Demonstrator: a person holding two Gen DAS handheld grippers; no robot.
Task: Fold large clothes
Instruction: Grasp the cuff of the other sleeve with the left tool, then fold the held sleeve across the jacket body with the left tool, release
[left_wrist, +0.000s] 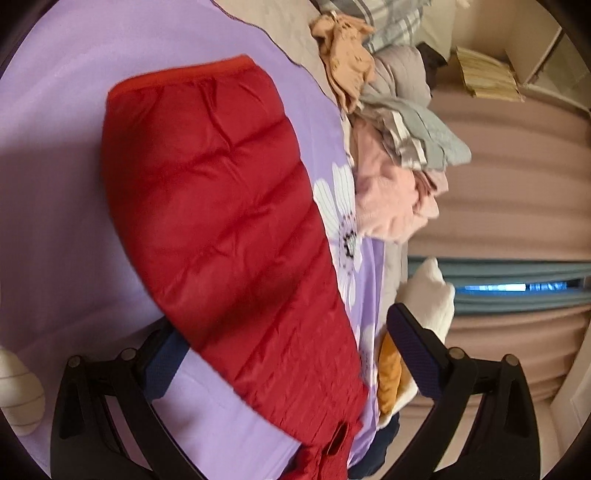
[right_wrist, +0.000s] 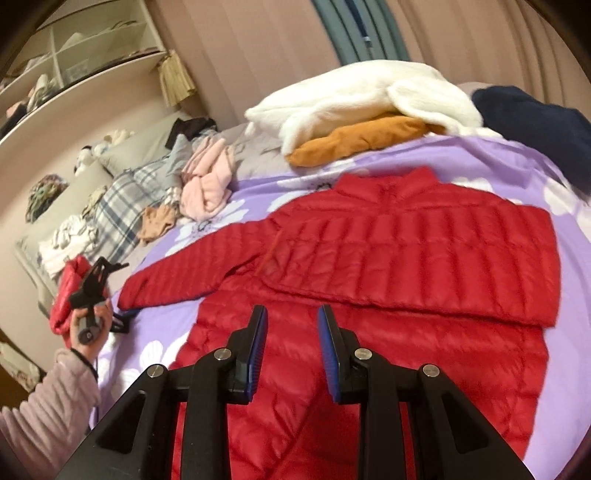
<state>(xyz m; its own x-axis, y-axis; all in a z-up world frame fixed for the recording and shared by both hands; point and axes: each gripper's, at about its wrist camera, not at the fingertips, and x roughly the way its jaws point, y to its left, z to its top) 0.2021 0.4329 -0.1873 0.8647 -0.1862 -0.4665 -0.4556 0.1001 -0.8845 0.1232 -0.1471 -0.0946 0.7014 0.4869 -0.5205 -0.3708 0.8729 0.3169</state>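
A red quilted puffer jacket lies spread on the lilac flowered bedsheet. One sleeve is folded across its chest. The other sleeve stretches out to the left. My left gripper stands wide open astride that sleeve. One of its fingers is partly hidden beneath the sleeve's edge, and the other finger stands off from the cloth. The right wrist view shows a hand holding the left gripper by the sleeve's end. My right gripper hovers over the jacket's lower body, open by a narrow gap with nothing in it.
A white fleece on an orange garment and a navy garment lie beyond the collar. Pink clothes, a peach cloth and a plaid pillow sit far left. A red bundle lies by the hand. Curtains hang behind.
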